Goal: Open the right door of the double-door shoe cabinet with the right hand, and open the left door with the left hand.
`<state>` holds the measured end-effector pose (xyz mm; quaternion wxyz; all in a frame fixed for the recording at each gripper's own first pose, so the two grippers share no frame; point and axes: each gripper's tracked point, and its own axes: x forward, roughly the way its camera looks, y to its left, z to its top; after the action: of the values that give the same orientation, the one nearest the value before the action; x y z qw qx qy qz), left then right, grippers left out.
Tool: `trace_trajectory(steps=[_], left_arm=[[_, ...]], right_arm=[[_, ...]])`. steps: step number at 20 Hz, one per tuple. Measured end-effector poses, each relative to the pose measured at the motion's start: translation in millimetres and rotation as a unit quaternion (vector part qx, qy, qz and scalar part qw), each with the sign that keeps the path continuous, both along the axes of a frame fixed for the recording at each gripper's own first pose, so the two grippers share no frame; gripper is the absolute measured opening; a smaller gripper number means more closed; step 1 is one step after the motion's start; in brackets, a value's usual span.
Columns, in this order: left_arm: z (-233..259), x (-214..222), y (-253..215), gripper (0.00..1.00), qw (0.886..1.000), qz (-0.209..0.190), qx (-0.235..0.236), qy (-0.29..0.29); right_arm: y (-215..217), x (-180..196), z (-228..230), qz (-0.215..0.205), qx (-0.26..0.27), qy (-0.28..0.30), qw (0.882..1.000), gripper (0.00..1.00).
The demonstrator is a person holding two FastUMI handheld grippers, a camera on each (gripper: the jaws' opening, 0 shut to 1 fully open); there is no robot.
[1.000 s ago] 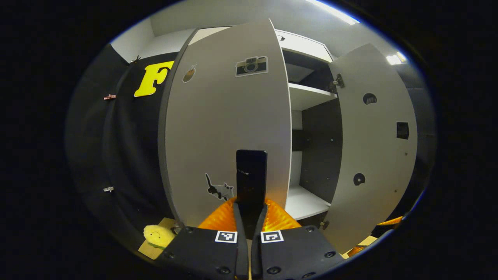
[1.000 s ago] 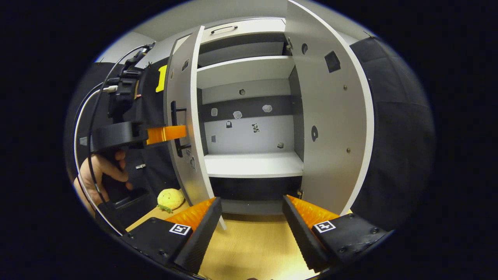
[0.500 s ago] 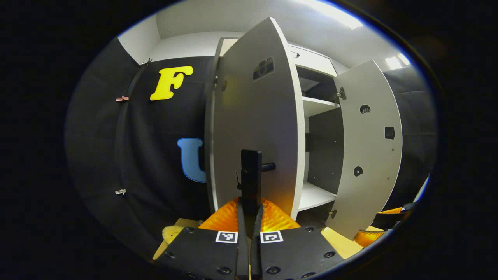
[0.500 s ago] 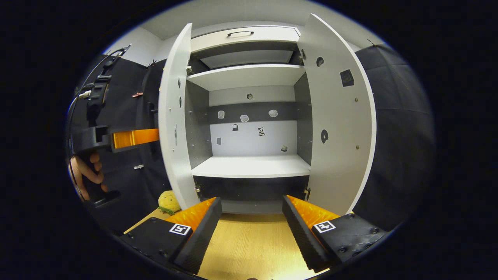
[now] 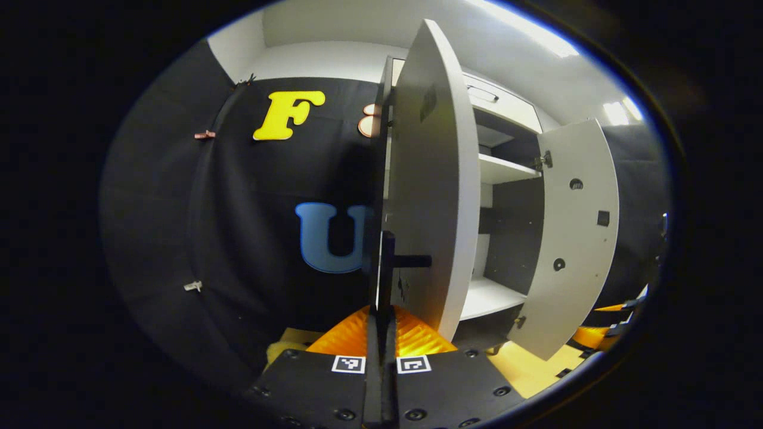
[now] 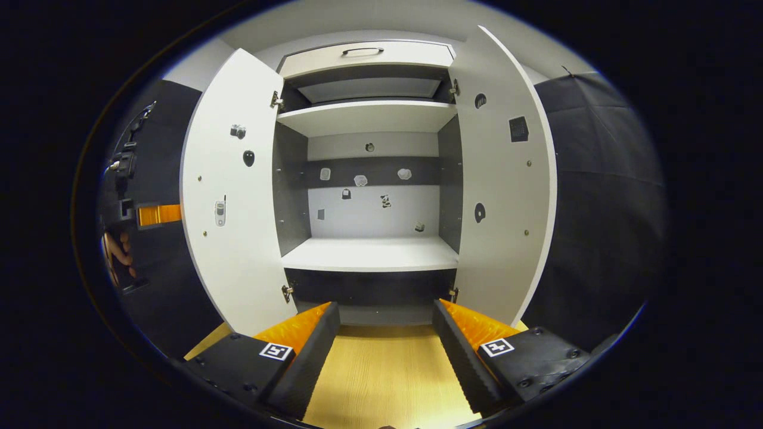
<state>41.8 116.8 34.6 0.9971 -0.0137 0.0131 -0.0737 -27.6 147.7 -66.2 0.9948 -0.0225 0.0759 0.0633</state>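
Note:
The white shoe cabinet (image 6: 369, 253) stands with both doors swung wide. In the left gripper view the left door (image 5: 438, 179) is seen almost edge-on, and my left gripper (image 5: 381, 313) is shut on its black bar handle (image 5: 388, 256). The right door (image 5: 572, 238) hangs open farther right. In the right gripper view the left door (image 6: 232, 196) and the right door (image 6: 506, 196) flank bare shelves. My right gripper (image 6: 386, 333) is open over the wooden floor, apart from the cabinet, holding nothing. The left gripper (image 6: 152, 214) and a hand (image 6: 116, 256) show at the far left.
A drawer with a dark handle (image 6: 363, 50) tops the cabinet. Small stickers dot the back panel (image 6: 369, 202). A yellow plush toy (image 5: 274, 351) lies on the wooden floor (image 6: 381, 381) by the left door's foot. Black cloth hangs on both sides.
The left door has swung further outward with my left gripper on its handle, from half open to wide open. The right gripper has stayed open and nearly still.

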Motion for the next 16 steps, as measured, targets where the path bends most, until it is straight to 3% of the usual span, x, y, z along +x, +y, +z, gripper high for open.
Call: trace_trajectory(steps=[3,6,9,16], left_arm=[[1,-6,5,0.05,0.998,0.034,0.051,-0.004],[7,-23,3,0.05,0.995,0.063,0.071,-0.008],[17,-55,0,0.05,0.993,0.102,0.06,-0.009],[26,-111,-74,0.05,0.989,0.138,0.029,-0.038]], right_arm=[[-17,6,16,-0.01,-0.003,-0.013,1.0,0.98],[-36,12,32,-0.014,-0.002,-0.026,1.0,0.98],[-60,15,43,-0.003,0.013,-0.029,0.999,0.98],[-114,11,60,0.027,0.021,-0.037,0.999,0.98]])
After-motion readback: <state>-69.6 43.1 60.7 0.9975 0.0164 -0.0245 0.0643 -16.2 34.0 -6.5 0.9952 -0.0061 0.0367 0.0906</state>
